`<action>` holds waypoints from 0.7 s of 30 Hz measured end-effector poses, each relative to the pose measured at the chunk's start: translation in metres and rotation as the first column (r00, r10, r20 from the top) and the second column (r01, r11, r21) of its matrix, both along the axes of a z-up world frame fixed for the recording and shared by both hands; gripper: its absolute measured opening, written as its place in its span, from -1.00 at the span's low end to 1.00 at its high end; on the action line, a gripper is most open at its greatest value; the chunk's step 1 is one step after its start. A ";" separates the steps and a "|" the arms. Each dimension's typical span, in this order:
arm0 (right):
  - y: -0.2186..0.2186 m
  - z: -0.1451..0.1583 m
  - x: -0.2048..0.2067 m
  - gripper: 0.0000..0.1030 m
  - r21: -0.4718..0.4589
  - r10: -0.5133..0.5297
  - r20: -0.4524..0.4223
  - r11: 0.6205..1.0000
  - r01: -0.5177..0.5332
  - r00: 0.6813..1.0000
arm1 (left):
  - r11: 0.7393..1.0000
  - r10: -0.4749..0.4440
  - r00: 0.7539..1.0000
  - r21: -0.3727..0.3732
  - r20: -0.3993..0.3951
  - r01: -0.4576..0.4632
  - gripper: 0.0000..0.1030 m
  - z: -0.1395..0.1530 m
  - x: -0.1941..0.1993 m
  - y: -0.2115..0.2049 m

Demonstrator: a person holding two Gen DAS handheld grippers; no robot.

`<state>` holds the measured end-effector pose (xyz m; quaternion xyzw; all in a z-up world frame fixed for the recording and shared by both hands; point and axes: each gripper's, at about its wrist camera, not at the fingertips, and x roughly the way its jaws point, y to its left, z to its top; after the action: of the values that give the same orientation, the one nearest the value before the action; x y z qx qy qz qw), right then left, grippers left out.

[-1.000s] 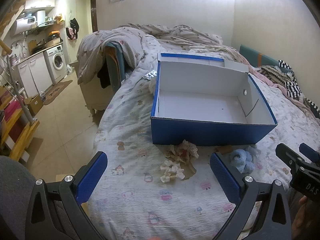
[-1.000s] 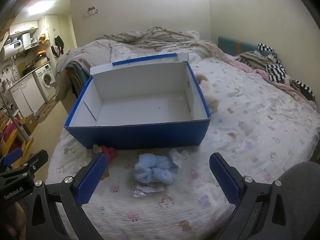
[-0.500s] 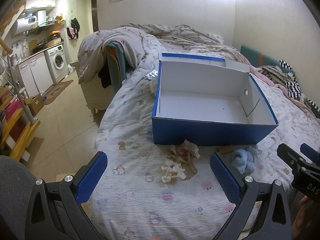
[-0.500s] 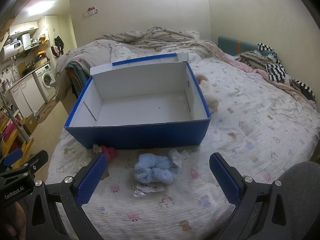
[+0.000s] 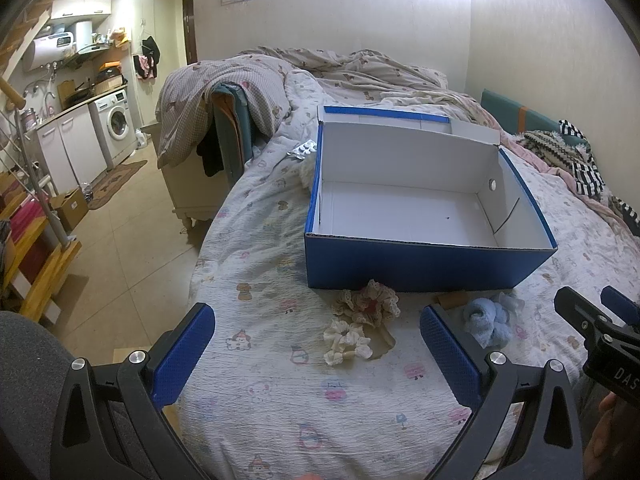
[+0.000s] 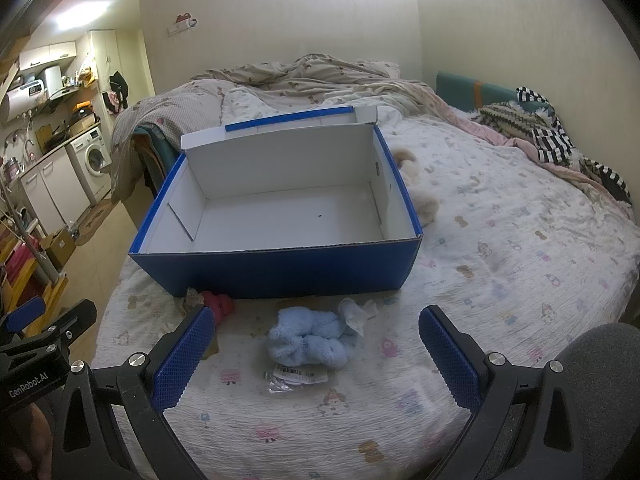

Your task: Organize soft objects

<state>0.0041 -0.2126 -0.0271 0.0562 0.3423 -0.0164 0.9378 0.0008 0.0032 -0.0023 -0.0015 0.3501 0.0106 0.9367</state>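
An open blue box (image 5: 424, 268) with a white, empty inside stands on the bed; it also shows in the right wrist view (image 6: 280, 270). In front of it lie a cream lace scrunchie with a red centre (image 5: 370, 304), a small white scrunchie (image 5: 346, 344) and a fluffy light-blue scrunchie (image 5: 486, 322) (image 6: 308, 338). A red soft piece (image 6: 218, 304) lies by the box's front left corner. My left gripper (image 5: 316, 356) is open and empty, just short of the cream scrunchies. My right gripper (image 6: 312, 356) is open and empty, around the blue scrunchie's near side.
A clear plastic wrapper with a barcode label (image 6: 296, 376) and a crumpled wrapper (image 6: 356, 312) lie by the blue scrunchie. A beige plush (image 6: 420, 196) sits right of the box. A rumpled duvet (image 5: 340, 68) covers the far bed. The bed edge drops to the floor (image 5: 120, 260) on the left.
Both grippers stay open. The left wrist view has shifted very slightly; the objects lie where they were.
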 end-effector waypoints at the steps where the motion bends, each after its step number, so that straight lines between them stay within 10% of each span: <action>1: 0.000 0.000 0.000 1.00 0.001 0.000 -0.001 1.000 0.000 1.000 | 1.000 0.000 1.000 0.000 0.000 0.000 0.99 0.000 0.000 0.000; 21: 0.000 0.000 0.000 1.00 0.002 0.000 -0.001 1.000 0.000 1.000 | 1.000 0.000 1.000 0.002 -0.001 0.000 0.99 0.000 0.000 0.000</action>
<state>0.0042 -0.2128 -0.0272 0.0571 0.3430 -0.0163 0.9375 0.0004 0.0036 -0.0019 -0.0006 0.3503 0.0112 0.9366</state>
